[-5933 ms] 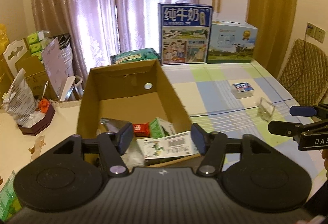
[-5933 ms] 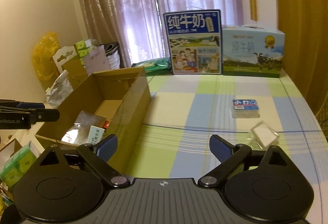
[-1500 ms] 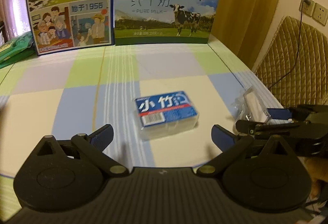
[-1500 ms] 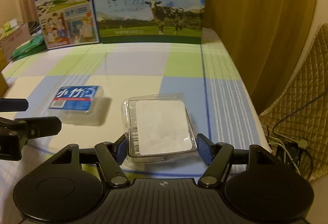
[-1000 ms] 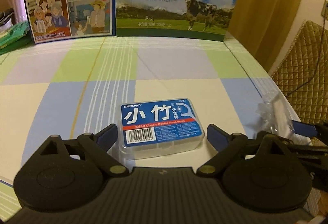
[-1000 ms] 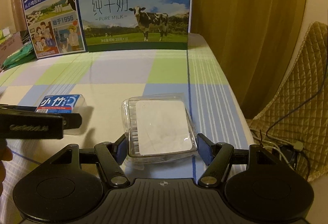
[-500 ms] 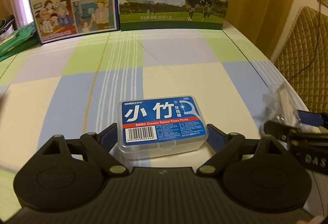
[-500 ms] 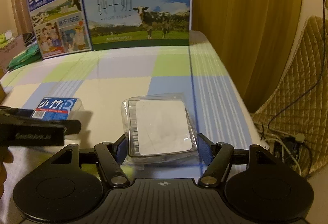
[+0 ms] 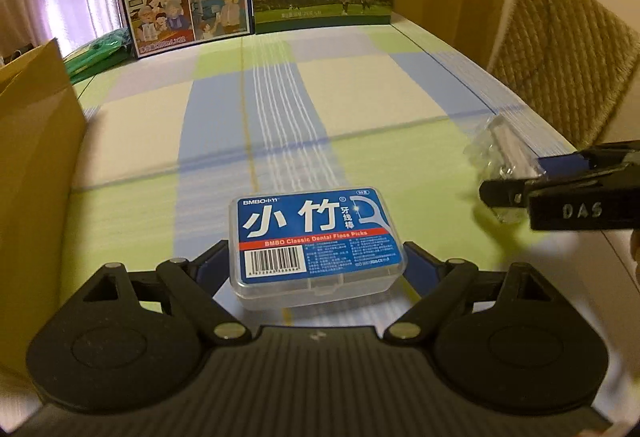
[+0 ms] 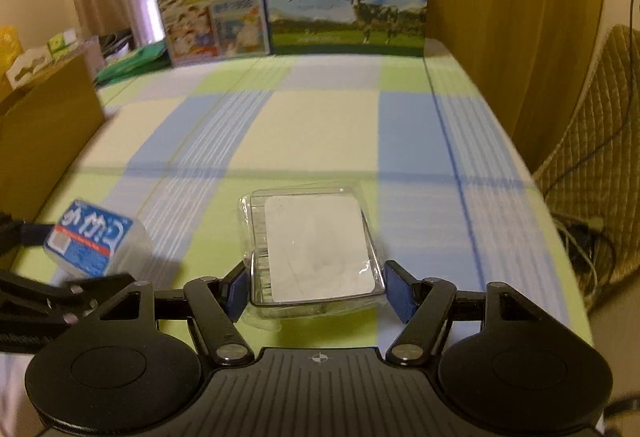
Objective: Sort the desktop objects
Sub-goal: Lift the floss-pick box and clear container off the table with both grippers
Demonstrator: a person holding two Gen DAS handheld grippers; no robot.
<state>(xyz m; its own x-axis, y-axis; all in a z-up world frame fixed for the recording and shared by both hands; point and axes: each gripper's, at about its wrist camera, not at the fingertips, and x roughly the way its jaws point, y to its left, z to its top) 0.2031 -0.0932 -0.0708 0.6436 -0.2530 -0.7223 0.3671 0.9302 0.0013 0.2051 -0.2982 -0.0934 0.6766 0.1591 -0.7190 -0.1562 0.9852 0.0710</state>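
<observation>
1. Carrying is the step in hand: each gripper has a small item clamped and, by the look of it, lifted off the worktop [image 9: 360, 97].
2. The left gripper [image 9: 316, 265] has its jaws clenched on the floss pick box [image 9: 316, 237], which sits level between them, above the checked cloth.
3. The right gripper [image 10: 316, 289] has its jaws closed on the clear plastic case [image 10: 316, 249], wrapped in film.
4. The cardboard box [image 9: 36, 165] stands at the left edge of the worktop; only its outer wall is seen, and it is judged to be the sorting target.
5. Next, both items would need to be swung left over the box rim and released one at a time, so that the grippers do not collide.
</observation>
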